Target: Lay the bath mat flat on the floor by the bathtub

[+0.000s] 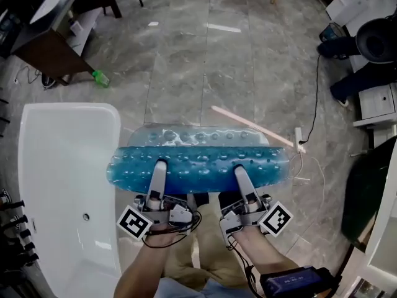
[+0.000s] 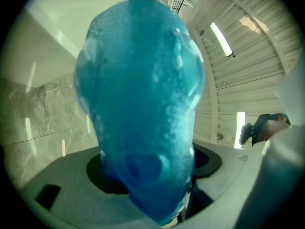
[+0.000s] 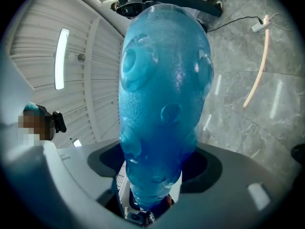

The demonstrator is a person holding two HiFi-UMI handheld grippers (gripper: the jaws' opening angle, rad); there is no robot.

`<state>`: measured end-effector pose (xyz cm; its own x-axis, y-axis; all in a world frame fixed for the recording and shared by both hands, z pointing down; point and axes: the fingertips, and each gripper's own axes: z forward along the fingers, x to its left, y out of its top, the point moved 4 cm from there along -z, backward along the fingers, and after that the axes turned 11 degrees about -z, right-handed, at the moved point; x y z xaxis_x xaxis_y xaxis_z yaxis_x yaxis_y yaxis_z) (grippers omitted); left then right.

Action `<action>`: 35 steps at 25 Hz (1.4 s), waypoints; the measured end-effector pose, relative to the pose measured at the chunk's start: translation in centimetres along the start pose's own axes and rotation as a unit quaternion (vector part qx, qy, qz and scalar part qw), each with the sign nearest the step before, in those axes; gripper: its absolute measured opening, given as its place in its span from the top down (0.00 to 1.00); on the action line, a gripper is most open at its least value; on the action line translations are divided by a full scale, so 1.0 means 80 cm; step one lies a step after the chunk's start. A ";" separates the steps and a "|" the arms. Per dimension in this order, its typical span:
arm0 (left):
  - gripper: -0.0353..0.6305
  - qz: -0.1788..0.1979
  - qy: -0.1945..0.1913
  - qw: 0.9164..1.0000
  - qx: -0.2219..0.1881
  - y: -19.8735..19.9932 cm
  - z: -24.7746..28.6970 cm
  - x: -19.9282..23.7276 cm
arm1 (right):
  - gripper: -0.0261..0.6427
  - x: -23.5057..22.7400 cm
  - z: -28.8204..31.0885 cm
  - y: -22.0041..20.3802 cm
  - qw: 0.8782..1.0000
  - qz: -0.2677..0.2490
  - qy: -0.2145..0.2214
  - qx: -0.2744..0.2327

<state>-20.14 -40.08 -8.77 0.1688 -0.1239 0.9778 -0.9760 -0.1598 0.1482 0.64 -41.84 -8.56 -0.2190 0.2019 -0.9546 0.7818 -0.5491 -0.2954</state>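
A translucent blue bath mat (image 1: pixel 198 163) with suction bumps hangs folded over in the air, held by both grippers above the marble floor. My left gripper (image 1: pixel 160 166) is shut on the mat's near edge at its left part, my right gripper (image 1: pixel 239 171) shut on it at the right part. The white bathtub (image 1: pixel 62 185) lies to the left, its rim just beside the mat's left end. In the left gripper view the mat (image 2: pixel 143 109) fills the middle and hides the jaws. The right gripper view shows the same mat (image 3: pixel 162 104) rising from the jaws.
A pale pink stick (image 1: pixel 251 126) lies on the floor beyond the mat, with a white power strip and cable (image 1: pixel 300 143) to the right. A dark desk (image 1: pixel 46 39) and a green object (image 1: pixel 100 77) stand at far left. Boxes and a dark bin crowd the right.
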 end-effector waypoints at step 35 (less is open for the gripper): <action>0.44 -0.054 0.064 0.996 0.011 0.253 0.031 0.754 | 0.45 -0.729 0.169 -0.227 0.996 -0.003 -0.052 0.079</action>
<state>-29.36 -53.21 52.81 0.2530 0.0215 0.9672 -0.9495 -0.1863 0.2525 -8.70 -54.56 51.97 -0.2886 0.1243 -0.9493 0.6812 -0.6701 -0.2949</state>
